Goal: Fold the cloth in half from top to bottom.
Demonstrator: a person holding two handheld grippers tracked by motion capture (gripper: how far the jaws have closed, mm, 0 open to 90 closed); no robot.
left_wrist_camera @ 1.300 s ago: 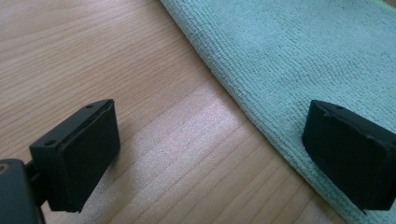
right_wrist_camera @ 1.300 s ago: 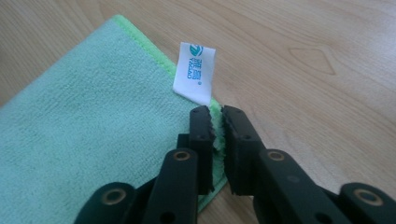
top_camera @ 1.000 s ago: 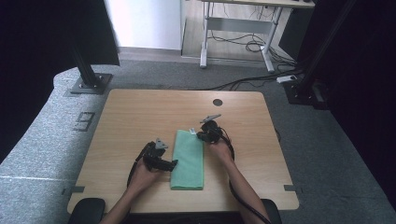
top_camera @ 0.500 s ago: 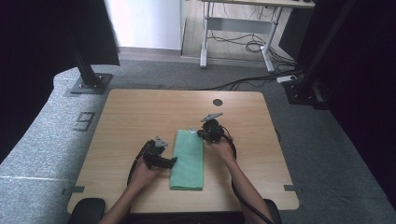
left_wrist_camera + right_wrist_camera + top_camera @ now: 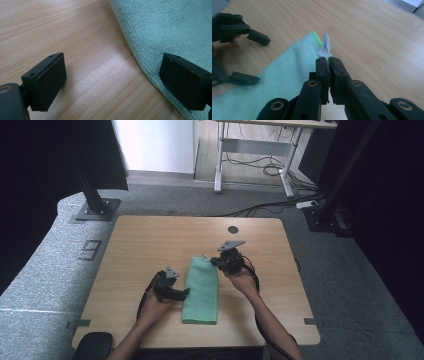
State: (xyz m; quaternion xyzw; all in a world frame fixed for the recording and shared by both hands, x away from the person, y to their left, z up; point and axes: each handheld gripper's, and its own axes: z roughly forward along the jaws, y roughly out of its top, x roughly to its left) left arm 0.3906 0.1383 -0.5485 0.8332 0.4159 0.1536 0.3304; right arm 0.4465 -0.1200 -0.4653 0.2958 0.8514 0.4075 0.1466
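A person is sitting at a wooden desk and working a green towel with a hand-held claw in each hand. The towel is lying flat near the middle of the desk as a long, narrow strip, apparently already folded, running away from the person. The right claw is reaching the towel's far corner, and in the right gripper view its jaws are pressed together with the towel's edge pinched between them, just beside a small white label that is sticking up from the hem. Gripping the corner this way is probably giving the person a firm hold for lifting or folding that end without the cloth slipping. The left claw is resting low at the towel's left long edge, about halfway along it. In the left gripper view its jaws are standing wide apart and holding nothing, with one pad over bare wood and the other lying over the towel's edge. Straddling the edge like this is likely setting up a second grip, so both claws can be carrying the cloth evenly. The left hand and right hand are coming in from the near side, with cables trailing back from each claw.
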